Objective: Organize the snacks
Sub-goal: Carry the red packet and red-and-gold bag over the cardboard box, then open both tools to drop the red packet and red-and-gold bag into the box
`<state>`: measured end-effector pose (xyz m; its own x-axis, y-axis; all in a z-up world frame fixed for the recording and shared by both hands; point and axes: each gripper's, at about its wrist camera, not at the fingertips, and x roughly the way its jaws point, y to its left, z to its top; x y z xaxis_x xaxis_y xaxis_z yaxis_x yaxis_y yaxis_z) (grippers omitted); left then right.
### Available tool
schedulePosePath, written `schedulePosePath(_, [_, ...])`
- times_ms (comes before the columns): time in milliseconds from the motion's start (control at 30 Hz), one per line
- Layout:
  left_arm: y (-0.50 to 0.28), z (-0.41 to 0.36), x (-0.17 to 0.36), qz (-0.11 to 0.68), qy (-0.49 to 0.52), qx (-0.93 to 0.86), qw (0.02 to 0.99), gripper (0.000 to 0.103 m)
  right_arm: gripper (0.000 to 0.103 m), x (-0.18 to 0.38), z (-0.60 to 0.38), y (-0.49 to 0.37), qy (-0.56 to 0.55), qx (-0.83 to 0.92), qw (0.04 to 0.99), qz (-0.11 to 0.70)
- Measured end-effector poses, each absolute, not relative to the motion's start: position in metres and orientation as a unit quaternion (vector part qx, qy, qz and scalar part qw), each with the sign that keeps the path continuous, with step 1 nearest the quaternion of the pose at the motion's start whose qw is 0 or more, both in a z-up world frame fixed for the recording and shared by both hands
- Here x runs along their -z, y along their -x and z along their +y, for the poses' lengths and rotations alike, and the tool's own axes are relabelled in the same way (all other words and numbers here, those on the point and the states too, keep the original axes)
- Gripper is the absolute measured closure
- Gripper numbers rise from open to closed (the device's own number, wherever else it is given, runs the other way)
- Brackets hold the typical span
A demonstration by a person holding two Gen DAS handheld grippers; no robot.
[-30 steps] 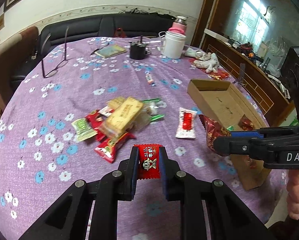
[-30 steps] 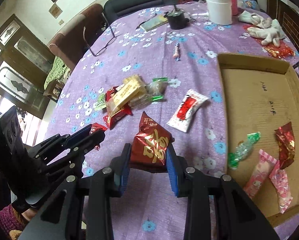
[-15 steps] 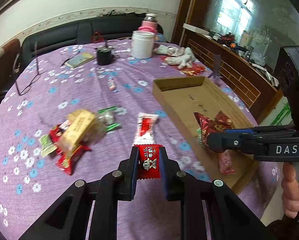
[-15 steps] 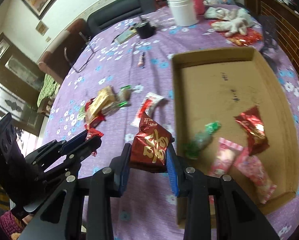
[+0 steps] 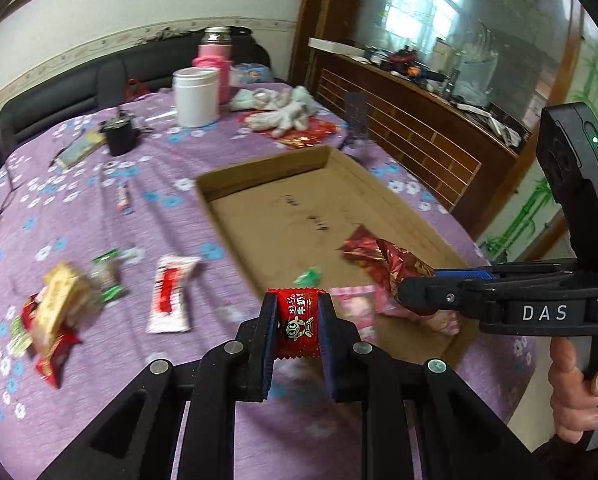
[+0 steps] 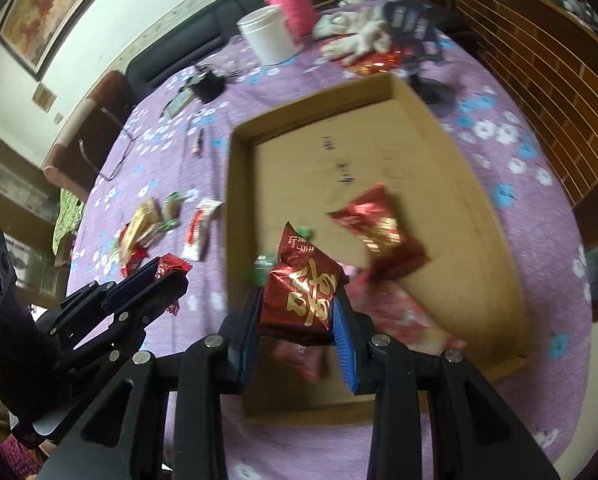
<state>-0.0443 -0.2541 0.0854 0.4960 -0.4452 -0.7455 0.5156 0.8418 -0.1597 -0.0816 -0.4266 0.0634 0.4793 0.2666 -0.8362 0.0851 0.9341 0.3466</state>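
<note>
My left gripper [image 5: 297, 322] is shut on a small red candy packet [image 5: 297, 320], held above the near left edge of the shallow cardboard box [image 5: 331, 168]. My right gripper [image 6: 297, 300] is shut on a dark red foil snack bag with gold characters [image 6: 303, 284], over the near end of the box [image 6: 391, 84]. That bag also shows in the left wrist view [image 5: 387, 260]. Inside the box lie a red foil packet [image 6: 379, 232], pink packets [image 6: 403, 312] and a green-wrapped candy [image 5: 308, 276]. A loose pile of snacks [image 5: 59, 304] and a white-and-red packet [image 5: 171, 292] lie on the purple cloth left of the box.
At the far side of the round table stand a white jar [image 5: 196, 96], a pink flask [image 5: 215, 60], a black cup [image 5: 118, 136] and a heap of white cloth [image 5: 283, 112]. A small candy [image 5: 123, 200] lies alone. A wooden railing [image 5: 411, 136] runs on the right.
Both grippers have swung right with their packets, from over the snack pile to over the near end of the box. The box now fills the middle of both views.
</note>
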Motion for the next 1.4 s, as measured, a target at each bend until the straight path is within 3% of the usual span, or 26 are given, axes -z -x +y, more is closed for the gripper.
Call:
schedulePosePath(467, [0.040,-0.325,-0.055,0.446,-0.081,0.312,0.835,0.084,0.070,-0.042,-0.478,0.086,-0.187,-0.013,0.831,0.524])
schedulePosePath(1067, [0.033,-0.330,-0.044,0.459,-0.086,0.307,0.829,0.083,0.070,-0.034,-0.474,0.072,-0.165,-0.009,0.830,0.533])
schedulePosePath(1167, [0.033,-0.329,-0.045,0.460,-0.085,0.308,0.828,0.079,0.069,-0.036,-0.472,0.072,-0.162,-0.008,0.832,0.530])
schedulePosePath(1233, [0.033,-0.327,-0.047,0.459,-0.080,0.308,0.829,0.071,0.069,-0.038,-0.472,0.073,-0.162,-0.004,0.833,0.529])
schedulePosePath(1400, [0.034,-0.319,-0.053,0.454,-0.069,0.311,0.832,0.068,0.069,-0.045,-0.473,0.076,-0.163,0.006,0.840,0.517])
